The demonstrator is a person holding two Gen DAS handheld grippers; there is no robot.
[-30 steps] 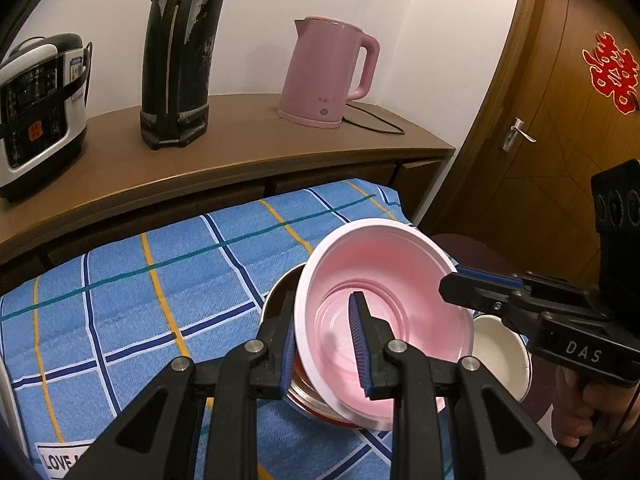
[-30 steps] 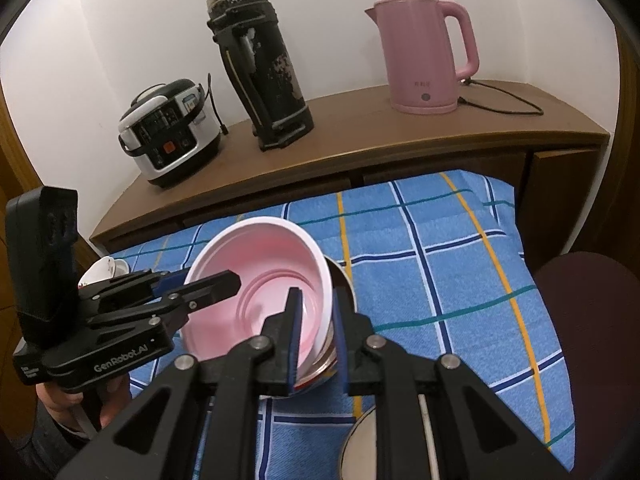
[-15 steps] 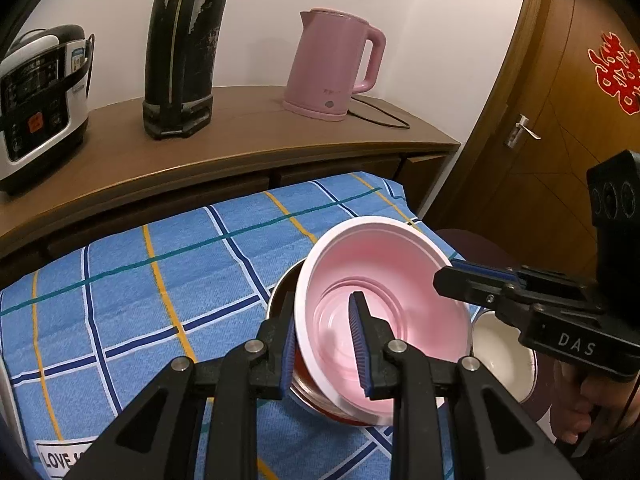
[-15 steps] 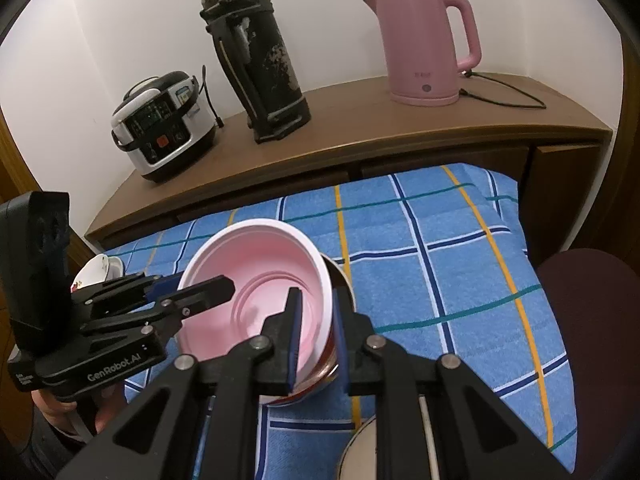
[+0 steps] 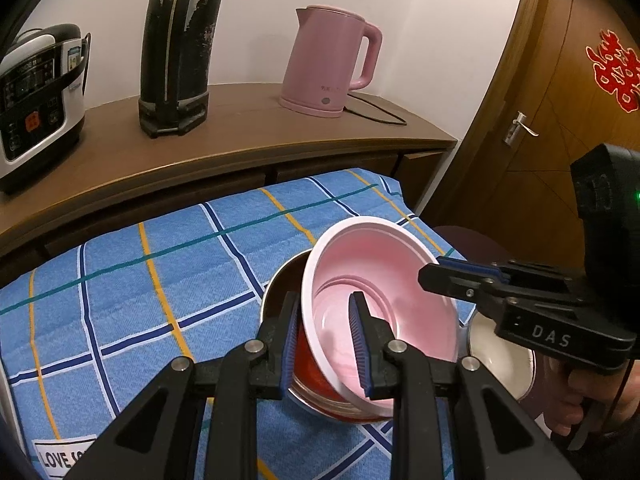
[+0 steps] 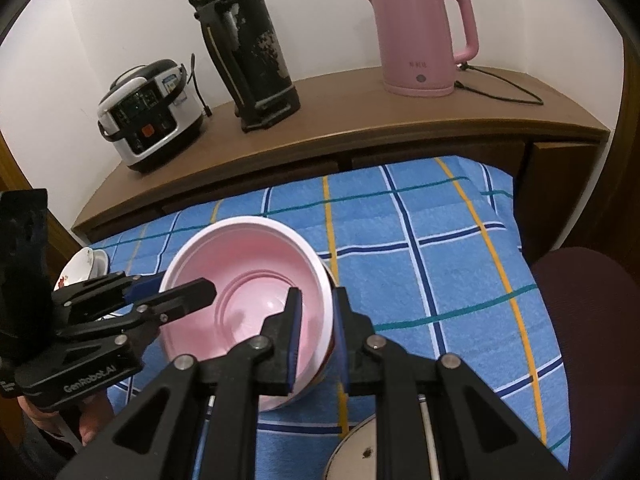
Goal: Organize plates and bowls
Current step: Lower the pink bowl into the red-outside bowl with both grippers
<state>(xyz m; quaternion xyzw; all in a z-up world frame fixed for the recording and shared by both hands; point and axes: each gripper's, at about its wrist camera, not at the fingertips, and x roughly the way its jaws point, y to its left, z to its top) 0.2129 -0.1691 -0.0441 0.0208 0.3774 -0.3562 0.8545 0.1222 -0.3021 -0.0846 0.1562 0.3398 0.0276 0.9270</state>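
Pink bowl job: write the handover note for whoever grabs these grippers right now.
Left gripper: shut on the pink bowl, gripping its rim.
Right gripper: shut on the rim opposite.
The bowl sits tilted in the steel bowl on the blue checked cloth.
White dish lies beside the stack; a floral plate lies at the cloth's far edge.
Done: pink bowl partly nested.
Left: seat it level, release, gather the others.

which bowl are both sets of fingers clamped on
The pink bowl, the top one nested in the metal bowl; the white bowl beside sits untouched.
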